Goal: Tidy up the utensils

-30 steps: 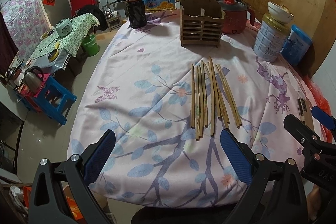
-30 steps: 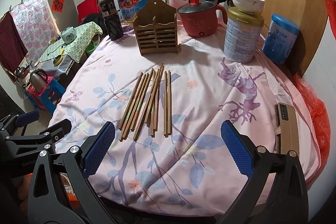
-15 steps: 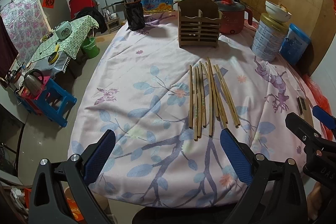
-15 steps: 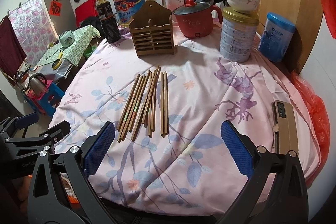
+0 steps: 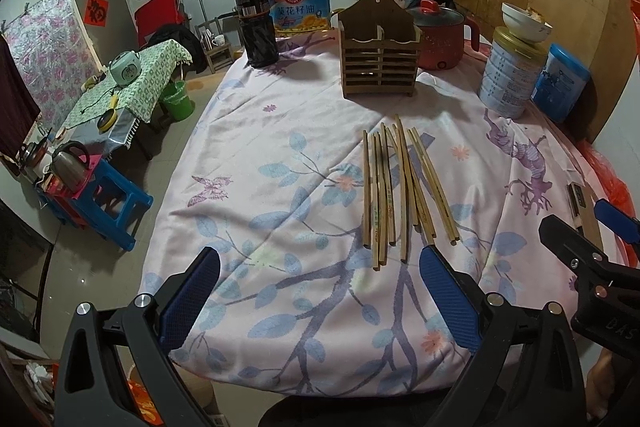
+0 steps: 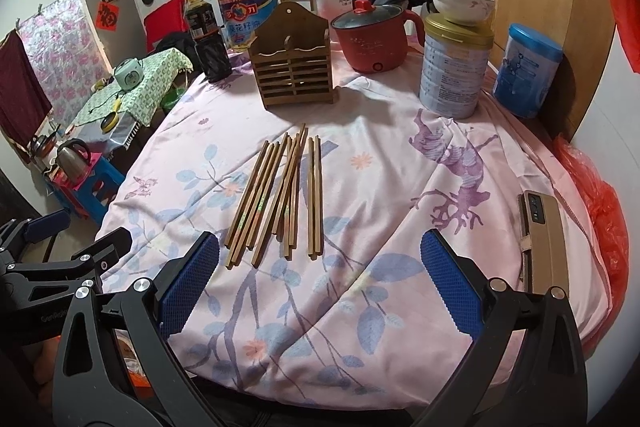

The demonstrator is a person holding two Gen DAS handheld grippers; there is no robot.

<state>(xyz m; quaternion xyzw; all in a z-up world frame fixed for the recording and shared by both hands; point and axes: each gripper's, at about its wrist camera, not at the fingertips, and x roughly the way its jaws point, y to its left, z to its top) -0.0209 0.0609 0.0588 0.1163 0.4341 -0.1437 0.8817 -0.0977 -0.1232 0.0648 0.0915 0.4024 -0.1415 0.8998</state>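
Blue ribbed pads face each other across a wide gap on both tools: the left gripper (image 5: 319,301) and the right gripper (image 6: 320,285) each stand spread wide with nothing between the jaws, hovering over the near edge of the table above the pink flowered cloth (image 5: 260,195). Just beyond them the chopsticks (image 6: 280,195) lie flat on the cloth in a loose bundle, lengthwise from near to far, some crossing over others, with one pair lying a little apart on the right side of the bundle. Past their far tips stands the wooden holder (image 6: 294,67), upright, slatted, with two open compartments at the top (both look empty from here, though the insides are only partly in view). Beside it on the far side sit a red pot (image 6: 374,35), a dark bottle (image 6: 208,43) and a big oil bottle (image 6: 248,13); a tin (image 6: 454,71) with a bowl on top stands to the right, and a phone case (image 6: 546,235) lies at the near right edge. By my reading the task is at its start: nothing has been picked up and nothing is in the holder. The next move calls for lowering one gripper onto the near ends of a chopstick or two, closing across their thin width, and lifting cleanly; flat sticks on soft cloth may roll or drag the fabric, so a low, square approach seems wise.
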